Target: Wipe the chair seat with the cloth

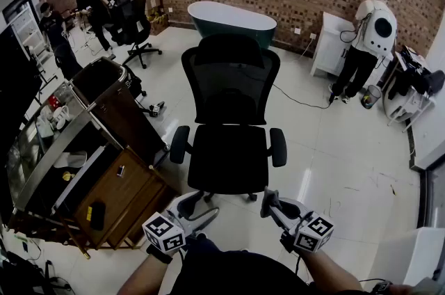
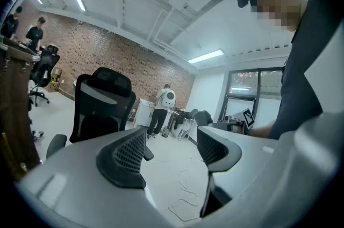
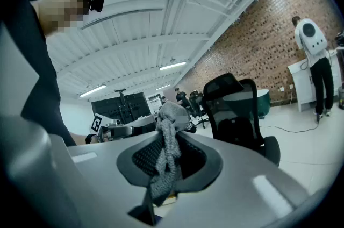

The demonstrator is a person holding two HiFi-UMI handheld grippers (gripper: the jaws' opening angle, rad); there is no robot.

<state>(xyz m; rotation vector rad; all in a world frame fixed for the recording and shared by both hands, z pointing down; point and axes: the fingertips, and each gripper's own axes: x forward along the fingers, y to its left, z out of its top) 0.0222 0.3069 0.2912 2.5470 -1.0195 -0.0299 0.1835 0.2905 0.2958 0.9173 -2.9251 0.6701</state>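
A black mesh office chair (image 1: 231, 106) stands mid-floor facing me, its seat (image 1: 229, 158) bare. Both grippers are held low in front of the seat's near edge, apart from it. The left gripper (image 1: 200, 206) is open; in the left gripper view its gripper (image 2: 172, 152) has nothing between the fingers and the chair (image 2: 101, 106) shows beyond them. The right gripper (image 1: 270, 200) is shut on a grey knitted cloth (image 3: 166, 149), which hangs bunched between the pads (image 3: 196, 159). The chair (image 3: 236, 114) appears to the right in that view.
A wooden cabinet with open drawers (image 1: 115, 182) stands close on the left of the chair. A teal tub (image 1: 231, 19) sits behind it, and a cable (image 1: 295, 100) crosses the white floor. People work at the back left (image 1: 90, 5) and at the right (image 1: 365, 46).
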